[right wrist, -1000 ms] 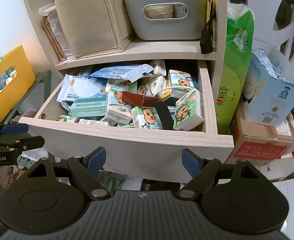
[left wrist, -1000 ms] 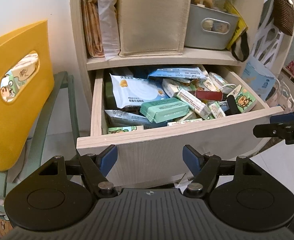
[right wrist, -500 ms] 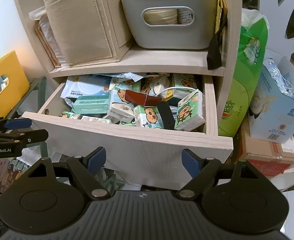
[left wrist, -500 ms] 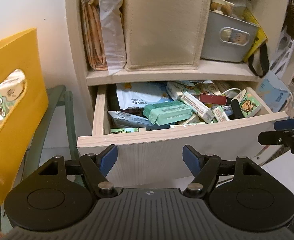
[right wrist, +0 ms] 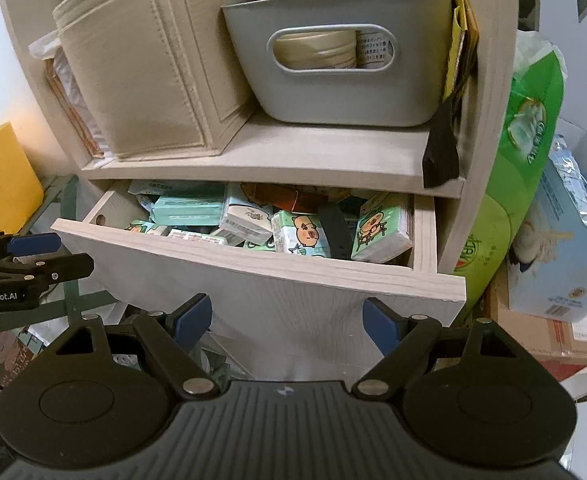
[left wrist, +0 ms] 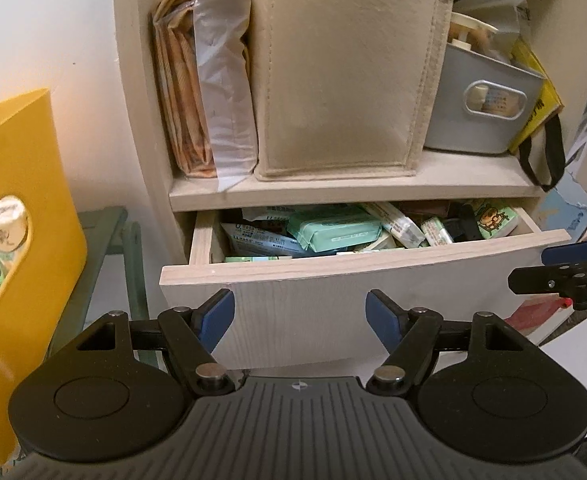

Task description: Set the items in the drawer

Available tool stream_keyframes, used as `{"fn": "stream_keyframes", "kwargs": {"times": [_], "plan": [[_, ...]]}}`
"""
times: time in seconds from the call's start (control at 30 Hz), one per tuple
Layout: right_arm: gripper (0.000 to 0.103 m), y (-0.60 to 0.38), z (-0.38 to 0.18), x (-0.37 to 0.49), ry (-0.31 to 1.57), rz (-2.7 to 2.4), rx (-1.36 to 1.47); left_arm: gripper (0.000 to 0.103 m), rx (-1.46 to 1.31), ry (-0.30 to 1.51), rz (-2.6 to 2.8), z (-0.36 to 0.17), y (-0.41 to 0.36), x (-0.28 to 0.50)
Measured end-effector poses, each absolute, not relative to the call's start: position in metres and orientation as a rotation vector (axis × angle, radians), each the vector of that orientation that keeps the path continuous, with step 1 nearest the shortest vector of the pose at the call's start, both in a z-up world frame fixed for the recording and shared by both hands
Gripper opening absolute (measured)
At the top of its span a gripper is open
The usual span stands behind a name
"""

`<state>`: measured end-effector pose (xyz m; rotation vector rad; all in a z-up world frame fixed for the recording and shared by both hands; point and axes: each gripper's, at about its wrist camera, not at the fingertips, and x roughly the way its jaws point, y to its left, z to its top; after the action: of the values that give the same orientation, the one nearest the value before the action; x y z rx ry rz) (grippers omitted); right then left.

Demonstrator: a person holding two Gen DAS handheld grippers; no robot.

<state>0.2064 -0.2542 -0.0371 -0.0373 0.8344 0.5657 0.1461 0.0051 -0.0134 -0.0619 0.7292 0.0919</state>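
A pale wood drawer (left wrist: 357, 296) (right wrist: 277, 292) of a shelf unit stands partly open, about a third out. It is packed with tissue packs, a green wipes pack (left wrist: 333, 234) (right wrist: 187, 210) and cartoon-printed packs (right wrist: 381, 228). My left gripper (left wrist: 299, 316) is open and empty, close in front of the drawer front's left part. My right gripper (right wrist: 287, 318) is open and empty, close in front of the drawer front's right part. Each gripper shows at the edge of the other's view (left wrist: 565, 272) (right wrist: 33, 256).
On the shelf above stand a beige felt bin (left wrist: 345, 76), a grey basket (right wrist: 341, 56) and a bag of papers (left wrist: 205, 92). A yellow bin (left wrist: 17, 248) sits on a green chair at left. A green tissue bag (right wrist: 521, 168) and boxes (right wrist: 565, 248) crowd the right.
The drawer has slid inward, now showing far less of its contents. Both grippers have moved forward toward the shelf with it, staying open.
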Motion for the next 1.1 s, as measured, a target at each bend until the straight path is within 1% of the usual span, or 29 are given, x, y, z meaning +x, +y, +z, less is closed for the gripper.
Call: {"fn": "stream_keyframes", "kwargs": {"times": [0.8, 1.1], "plan": [[0.088, -0.241, -0.042, 0.268, 0.816, 0.622, -0.068, 0.075, -0.091, 0.728, 0.120, -0.027, 0.008, 0.203], [0.088, -0.239, -0.044, 0.279, 0.828, 0.622, -0.057, 0.075, -0.102, 0.732, 0.122, -0.027, 0.009, 0.209]]}}
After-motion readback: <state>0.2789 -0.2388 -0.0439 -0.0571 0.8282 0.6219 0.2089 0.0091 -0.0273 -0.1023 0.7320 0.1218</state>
